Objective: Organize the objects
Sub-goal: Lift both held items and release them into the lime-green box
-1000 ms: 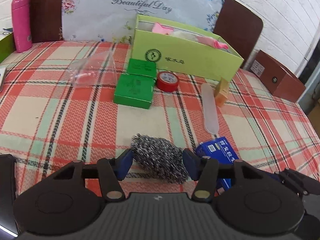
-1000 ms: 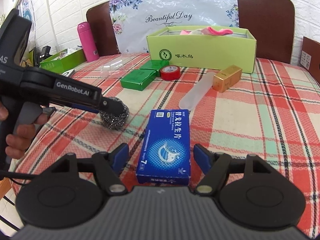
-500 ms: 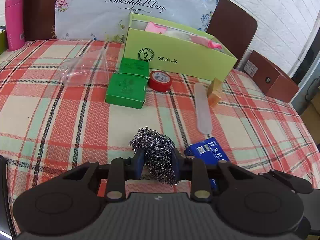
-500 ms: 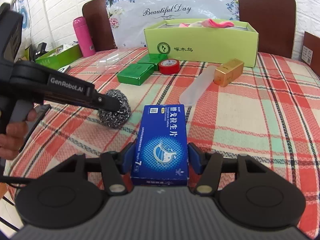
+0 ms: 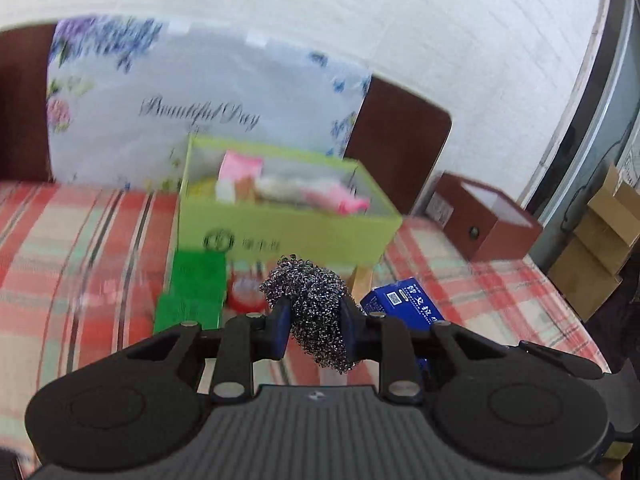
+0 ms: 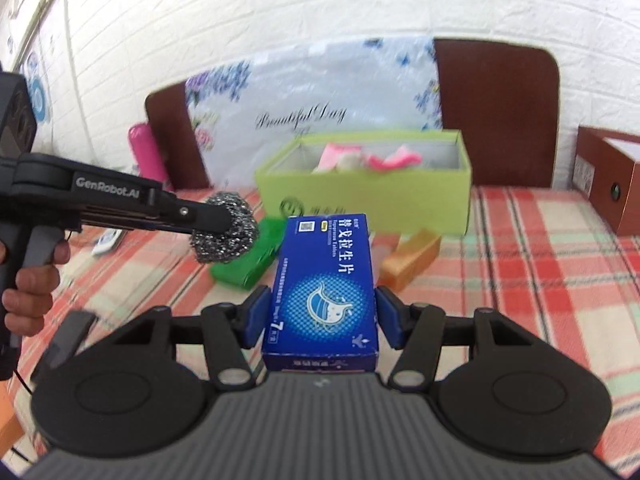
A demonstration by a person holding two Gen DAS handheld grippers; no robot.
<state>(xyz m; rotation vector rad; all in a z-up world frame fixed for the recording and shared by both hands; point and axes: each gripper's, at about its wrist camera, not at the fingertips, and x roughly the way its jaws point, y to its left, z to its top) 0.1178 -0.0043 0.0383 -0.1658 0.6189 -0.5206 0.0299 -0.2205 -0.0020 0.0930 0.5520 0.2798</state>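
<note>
My left gripper (image 5: pixel 316 324) is shut on a steel wool scourer (image 5: pixel 310 292), squeezed between the blue pads and held off the table. The right wrist view shows the same scourer (image 6: pixel 226 234) at the tip of the left gripper (image 6: pixel 218 220), with a hand on its handle. My right gripper (image 6: pixel 320 312) is shut on a blue medicine box (image 6: pixel 324 276), which is lifted above the plaid tablecloth (image 6: pixel 520 264). That blue box (image 5: pixel 404 304) appears right of the scourer in the left wrist view. Behind both stands the open lime-green box (image 6: pixel 360 196) holding pink and white items.
Two green boxes (image 5: pixel 192 292), a red tape roll (image 5: pixel 246 292) and a gold box (image 6: pixel 412 258) lie in front of the lime-green box (image 5: pixel 280 228). A pink bottle (image 6: pixel 146 156) stands at the back left, a brown box (image 5: pixel 484 220) at the right. Chair backs and a floral bag line the wall.
Both grippers closed on their objects and then rose from the table, the left with the scourer and the right with the blue box. Both views now tilt up toward the lime-green box.
</note>
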